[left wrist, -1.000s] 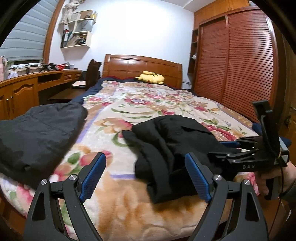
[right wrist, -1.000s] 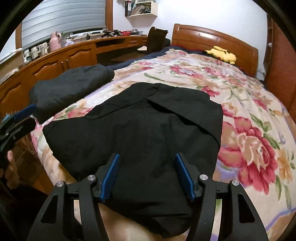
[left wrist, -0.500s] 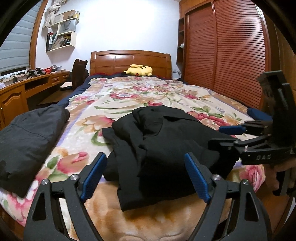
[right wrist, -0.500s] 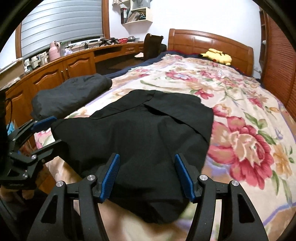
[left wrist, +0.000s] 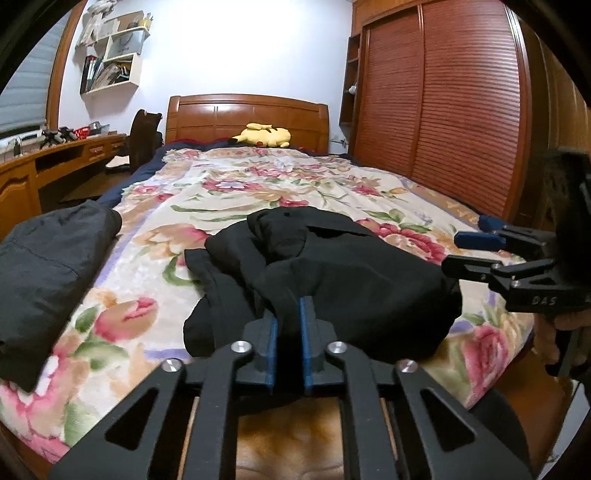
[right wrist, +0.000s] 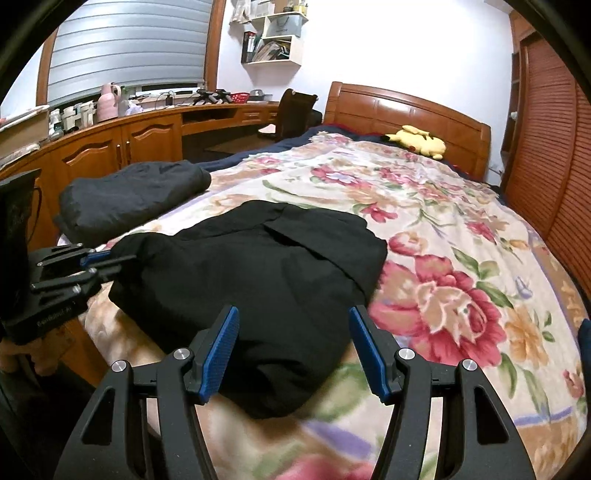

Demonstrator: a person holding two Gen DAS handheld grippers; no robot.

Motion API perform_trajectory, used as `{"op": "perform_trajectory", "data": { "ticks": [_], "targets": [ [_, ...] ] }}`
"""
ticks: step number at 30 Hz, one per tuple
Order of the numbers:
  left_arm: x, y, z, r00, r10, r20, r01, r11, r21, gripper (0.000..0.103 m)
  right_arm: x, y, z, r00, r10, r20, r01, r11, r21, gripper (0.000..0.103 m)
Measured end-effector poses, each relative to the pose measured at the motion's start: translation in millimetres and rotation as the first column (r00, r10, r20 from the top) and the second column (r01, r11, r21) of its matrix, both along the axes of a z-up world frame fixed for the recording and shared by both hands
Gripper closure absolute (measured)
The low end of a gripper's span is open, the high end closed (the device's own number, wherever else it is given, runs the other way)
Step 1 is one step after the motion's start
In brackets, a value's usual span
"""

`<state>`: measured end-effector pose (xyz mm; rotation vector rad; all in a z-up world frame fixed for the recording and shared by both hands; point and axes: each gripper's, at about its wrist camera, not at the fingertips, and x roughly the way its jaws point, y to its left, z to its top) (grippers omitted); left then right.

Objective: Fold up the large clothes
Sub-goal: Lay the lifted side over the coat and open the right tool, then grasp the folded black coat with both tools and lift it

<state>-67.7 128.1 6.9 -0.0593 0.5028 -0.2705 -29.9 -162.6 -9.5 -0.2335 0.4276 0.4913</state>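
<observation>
Left tool [left wrist: 287,314] pinching black garment [left wrist: 354,273] (near edge).

You're in a home bedroom. A wide bed with a carved wooden headboard [left wrist: 246,118] and a floral-print blanket [left wrist: 236,184] fills most of the rm, w/ a yellow plush toy [left wrist: 263,136] lying by the headboard. On one side stands a tall louvred wooden wardrobe [left wrist: 443,96]; on the other, a curved wooden desk w/ cabinet doors [right wrist: 122,142] under a window w/ a grey roller blind [right wrist: 125,48]. White wall shelves [right wrist: 275,35] hold books & files. A dark chair [right wrist: 295,110] sits at the desk.
</observation>
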Motion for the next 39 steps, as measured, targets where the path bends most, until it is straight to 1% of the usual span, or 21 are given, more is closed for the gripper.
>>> {"op": "perform_trajectory", "data": {
  "ticks": [2,4,6,8,9,11,15,16,17,18,20,22,23,27,29,32,34,35,37,38,39],
  "targets": [
    [-3.3,2.7,4.1,1.000,0.018,0.000,-0.018,1.000,0.007,0.097,-0.2,-4.1,0.0,1.000,-0.006,-0.005,0.006,1.000,0.007,0.039],
    [-10.7,10.4,14.4,0.999,0.048,0.012,-0.048,0.999,0.016,0.097,-1.7,-8.3,0.3,1.000,-0.010,-0.004,0.010,1.000,0.015,0.039],
    [-17.9,18.8,20.9,0.997,0.071,0.023,-0.072,0.997,0.040,0.097,-1.3,-10.4,1.9,1.000,-0.007,-0.001,0.007,1.000,0.020,0.039],
    [-19.2,25.3,17.6,0.997,0.081,0.009,-0.081,0.995,0.056,0.097,-0.3,-9.4,4.6,1.000,-0.006,0.006,0.006,0.999,0.034,0.039],
    [-18.7,27.3,11.2,0.997,0.082,-0.011,-0.081,0.994,0.072,0.097,1.1,-7.2,6.0,1.000,-0.003,0.007,0.002,0.999,0.044,0.039],
    [-17.1,29.4,2.2,0.996,0.084,-0.033,-0.081,0.994,0.079,0.097,4.3,-1.7,7.1,1.000,0.016,0.001,-0.016,0.998,0.063,0.039],
    [-17.2,25.9,-4.9,0.995,0.092,-0.040,-0.088,0.990,0.108,0.097,6.0,18.3,9.6,0.997,0.081,-0.006,-0.080,0.992,0.101,0.040],
    [-17.7,25.5,-5.0,0.995,0.093,-0.040,-0.088,0.990,0.110,0.097,6.3,24.6,9.4,0.994,0.105,-0.017,-0.102,0.988,0.114,0.043],
    [-17.9,25.2,-5.6,0.995,0.094,-0.042,-0.088,0.990,0.113,0.097,7.0,31.1,7.9,0.992,0.123,-0.030,-0.119,0.986,0.118,0.049],
    [-18.4,25.2,-7.1,0.995,0.094,-0.045,-0.088,0.989,0.117,0.097,8.7,37.0,5.1,0.990,0.132,-0.045,-0.126,0.985,0.114,0.050],
    [-17.5,25.7,-9.7,0.994,0.096,-0.057,-0.089,0.989,0.121,0.097,16.1,50.2,-8.0,0.986,0.128,-0.103,-0.121,0.990,0.068,0.055],
    [-16.7,26.1,-14.4,0.994,0.085,-0.075,-0.076,0.990,0.116,0.097,22.8,57.9,-24.8,0.981,0.118,-0.154,-0.116,0.993,0.021,0.055],
    [-16.7,24.6,-17.6,0.993,0.081,-0.082,-0.071,0.990,0.120,0.097,23.8,60.9,-31.8,0.981,0.109,-0.162,-0.112,0.994,-0.006,0.055],
    [-18.6,20.7,-22.2,0.992,0.088,-0.085,-0.076,0.989,0.129,0.097,26.7,65.6,-45.0,0.982,0.096,-0.163,-0.102,0.994,-0.026,0.055],
    [-18.7,20.2,-23.8,0.992,0.089,-0.090,-0.077,0.989,0.128,0.097,25.1,69.8,-47.7,0.986,0.086,-0.140,-0.093,0.995,-0.040,0.055],
    [-21.8,19.9,-23.3,0.993,0.085,-0.082,-0.074,0.988,0.133,0.097,21.4,77.0,-48.1,0.990,0.076,-0.116,-0.083,0.995,-0.060,0.055],
    [-24.0,23.0,-19.0,0.994,0.083,-0.071,-0.075,0.990,0.119,0.097,23.2,73.4,-43.6,0.989,0.089,-0.116,-0.095,0.994,-0.048,0.055],
    [-26.0,25.4,-15.8,0.994,0.090,-0.068,-0.082,0.990,0.112,0.094,22.5,70.6,-38.9,0.988,0.102,-0.115,-0.107,0.994,-0.032,0.055],
    [-30.1,29.5,-10.9,0.993,0.099,-0.058,-0.093,0.990,0.105,0.084,20.0,60.4,-31.7,0.988,0.121,-0.099,-0.122,0.992,-0.008,0.055],
    [-32.7,31.5,-9.6,0.993,0.101,-0.053,-0.095,0.990,0.105,0.069,21.9,56.6,-25.7,0.989,0.120,-0.082,-0.120,0.993,-0.001,0.052],
    [-36.8,34.1,-8.5,0.994,0.099,-0.043,-0.094,0.990,0.104,0.058,23.6,50.8,-21.3,0.991,0.115,-0.067,-0.115,0.993,0.009,0.047]
  ]
}}
